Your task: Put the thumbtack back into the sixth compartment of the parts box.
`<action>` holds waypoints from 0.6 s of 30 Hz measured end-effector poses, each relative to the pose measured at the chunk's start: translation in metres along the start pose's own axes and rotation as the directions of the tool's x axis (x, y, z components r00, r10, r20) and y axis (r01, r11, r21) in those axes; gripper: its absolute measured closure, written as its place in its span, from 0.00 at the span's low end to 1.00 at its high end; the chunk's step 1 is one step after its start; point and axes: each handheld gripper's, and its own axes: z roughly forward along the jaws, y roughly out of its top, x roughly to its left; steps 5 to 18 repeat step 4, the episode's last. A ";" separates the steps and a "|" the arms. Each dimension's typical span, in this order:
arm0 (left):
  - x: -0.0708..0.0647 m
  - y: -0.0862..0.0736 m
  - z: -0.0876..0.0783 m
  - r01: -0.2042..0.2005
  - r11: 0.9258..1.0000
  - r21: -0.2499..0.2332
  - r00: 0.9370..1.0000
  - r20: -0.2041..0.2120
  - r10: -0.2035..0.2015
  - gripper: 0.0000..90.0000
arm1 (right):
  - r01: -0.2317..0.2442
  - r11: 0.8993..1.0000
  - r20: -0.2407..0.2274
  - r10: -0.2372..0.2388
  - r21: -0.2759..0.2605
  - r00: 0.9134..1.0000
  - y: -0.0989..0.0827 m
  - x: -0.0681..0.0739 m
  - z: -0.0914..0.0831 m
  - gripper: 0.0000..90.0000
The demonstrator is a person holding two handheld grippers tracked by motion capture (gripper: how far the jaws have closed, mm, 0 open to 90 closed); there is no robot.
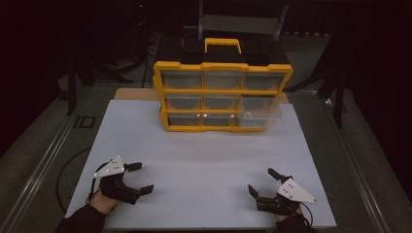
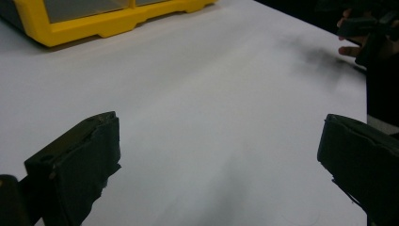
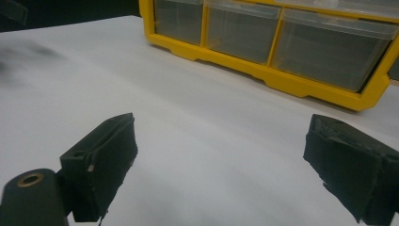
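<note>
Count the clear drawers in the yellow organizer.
9, in three rows of three in the organizer: top row, middle row, bottom row. The right-hand drawer sticks out toward the table; its exact row is unclear.

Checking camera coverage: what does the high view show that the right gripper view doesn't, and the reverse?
High view alone: the organizer's black-and-yellow handle, all three drawer rows, one right-hand drawer pulled out, and both hand-held grippers, left and right, open above the white board.
Right gripper view alone: close detail of its own jaws' black pads.
Shared: the yellow organizer, the board.
</note>
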 end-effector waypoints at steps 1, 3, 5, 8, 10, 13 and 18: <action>0.000 -0.001 0.000 0.002 1.000 -0.002 1.000 -0.006 -0.002 0.01 | 0.002 1.000 -0.001 -0.002 0.000 1.000 0.000 0.000 0.000 0.11; 0.001 -0.002 0.000 0.000 1.000 -0.014 1.000 -0.015 -0.001 0.01 | 0.003 1.000 -0.001 -0.003 0.001 1.000 0.000 0.000 0.000 0.11; 0.001 -0.002 0.000 0.000 1.000 -0.014 1.000 -0.015 -0.001 0.01 | 0.005 1.000 -0.002 -0.005 0.001 1.000 0.000 0.000 0.000 0.11; 0.001 -0.002 0.000 0.000 1.000 -0.014 1.000 -0.015 -0.001 0.01 | 0.005 1.000 -0.002 -0.005 0.001 1.000 0.000 0.000 0.000 0.11; 0.001 -0.002 0.000 0.000 1.000 -0.014 1.000 -0.015 -0.001 0.01 | 0.005 1.000 -0.002 -0.005 0.001 1.000 0.000 0.000 0.000 0.11; 0.001 -0.002 0.000 0.000 1.000 -0.014 1.000 -0.015 -0.001 0.01 | 0.005 1.000 -0.002 -0.005 0.001 1.000 0.000 0.000 0.000 0.11; 0.001 -0.002 0.000 0.000 1.000 -0.014 1.000 -0.015 -0.001 0.01 | 0.005 1.000 -0.002 -0.005 0.001 1.000 0.000 0.000 0.000 0.11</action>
